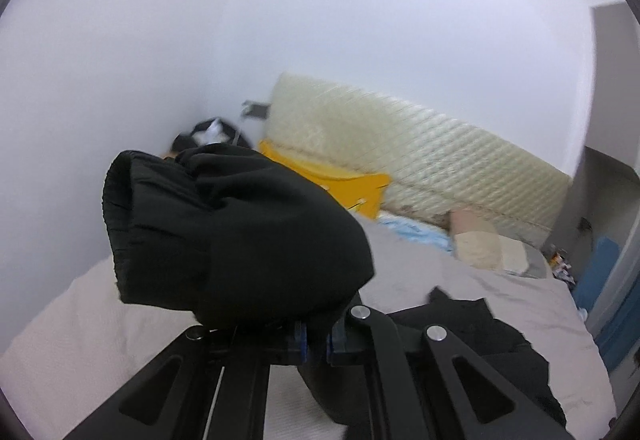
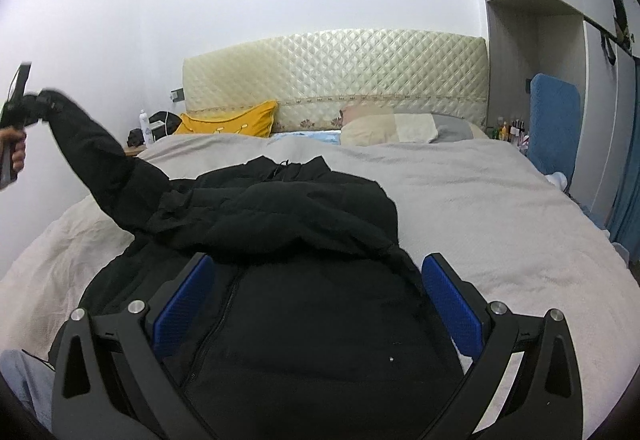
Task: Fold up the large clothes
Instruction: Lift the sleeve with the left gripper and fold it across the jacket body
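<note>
The black jacket (image 2: 288, 240) lies zipper-up across the middle of the bed (image 2: 500, 207), filling the centre and lower part of my right view. Its sleeve (image 2: 92, 155) is lifted toward the upper left of that frame, where my left gripper (image 1: 316, 340) has its jaws closed on the fabric just behind the cuff (image 1: 160, 224). My right gripper (image 2: 316, 300) hovers over the chest with jaws wide, holding nothing. I judge the step in hand to be folding this sleeve across the body. To do it well I would carry the cuff over in a low arc toward the frame's centre, keep the sleeve taut and untwisted, and pin the shoulder with the right so the body does not drag.
</note>
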A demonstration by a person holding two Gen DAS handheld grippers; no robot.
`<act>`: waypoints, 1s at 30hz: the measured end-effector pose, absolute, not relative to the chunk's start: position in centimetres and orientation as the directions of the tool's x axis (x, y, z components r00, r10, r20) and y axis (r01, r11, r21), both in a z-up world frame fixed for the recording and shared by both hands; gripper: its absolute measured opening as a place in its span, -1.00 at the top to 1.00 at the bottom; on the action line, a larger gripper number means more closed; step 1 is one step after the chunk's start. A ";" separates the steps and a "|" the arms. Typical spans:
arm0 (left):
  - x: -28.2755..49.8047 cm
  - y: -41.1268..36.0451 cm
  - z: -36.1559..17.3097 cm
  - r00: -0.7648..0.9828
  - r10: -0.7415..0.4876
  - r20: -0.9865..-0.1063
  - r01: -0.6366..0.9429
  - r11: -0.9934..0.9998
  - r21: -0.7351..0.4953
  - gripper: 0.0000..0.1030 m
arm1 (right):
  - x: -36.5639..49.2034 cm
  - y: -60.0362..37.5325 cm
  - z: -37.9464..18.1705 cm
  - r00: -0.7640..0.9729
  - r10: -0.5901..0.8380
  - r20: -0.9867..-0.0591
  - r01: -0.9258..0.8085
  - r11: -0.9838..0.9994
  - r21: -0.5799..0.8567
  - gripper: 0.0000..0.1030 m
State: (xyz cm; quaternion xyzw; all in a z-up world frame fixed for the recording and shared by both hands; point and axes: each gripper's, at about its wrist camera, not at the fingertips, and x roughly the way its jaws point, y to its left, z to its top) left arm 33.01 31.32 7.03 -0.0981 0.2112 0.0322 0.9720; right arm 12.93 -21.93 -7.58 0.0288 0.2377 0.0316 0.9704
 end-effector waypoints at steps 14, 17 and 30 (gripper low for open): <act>34.6 8.4 11.4 0.871 -0.301 -0.388 0.287 0.953 -0.095 0.91 | 11.2 -26.0 -6.2 0.919 0.031 -0.393 -0.001 0.997 0.077 -1.00; 35.5 3.5 9.8 0.842 -0.342 -0.417 0.347 0.935 -0.065 0.91 | 11.3 -27.1 -6.4 0.919 0.025 -0.394 0.014 0.995 0.095 -1.00; 38.4 -14.1 -4.5 0.697 -0.486 -0.527 0.527 0.846 -0.083 0.91 | 12.7 -31.5 -7.6 0.907 -0.021 -0.420 0.103 0.980 0.173 -1.00</act>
